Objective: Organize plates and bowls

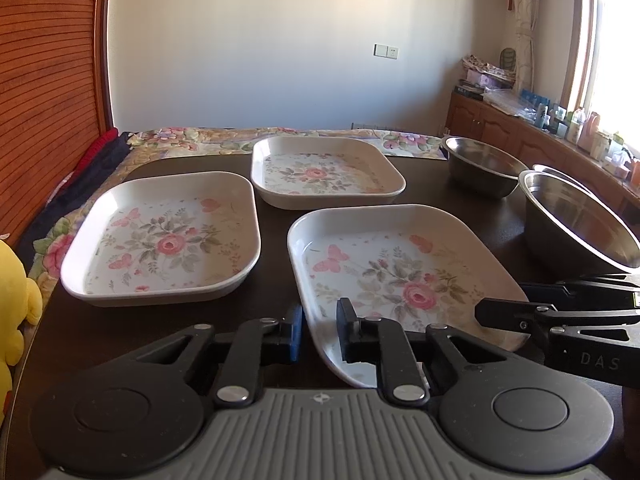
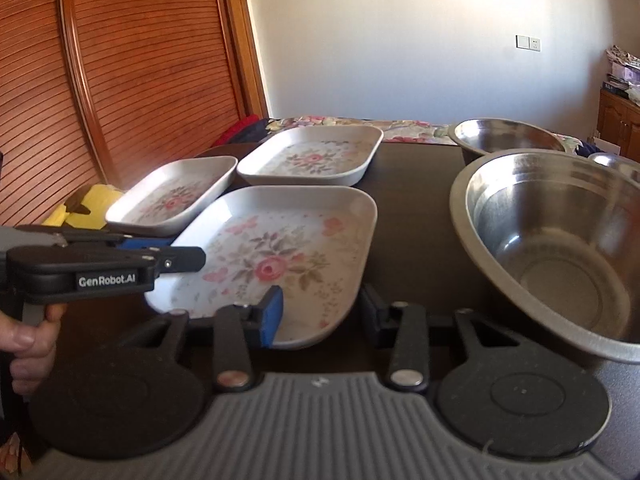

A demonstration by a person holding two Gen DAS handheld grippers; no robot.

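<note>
Both grippers take the nearest white square floral plate point(image 1: 400, 276) at its near rim, on the dark table point(image 1: 272, 216).

The left gripper point(image 1: 318, 334) pinches one near corner, and the right gripper point(image 2: 320, 314) has the other corner's rim between its jaws, probably to lift it onto a sister plate point(image 1: 168, 240). Whether the right pads already press is hard to see. A third steel bowl point(image 1: 560, 171) is mostly hidden behind the large steel bowl point(image 1: 580, 224).

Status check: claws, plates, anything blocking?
Left claw shut on near floral plate rim. Right claw straddles same plate's rim, grip unclear. Steel bowl close right; two plates beyond.
</note>
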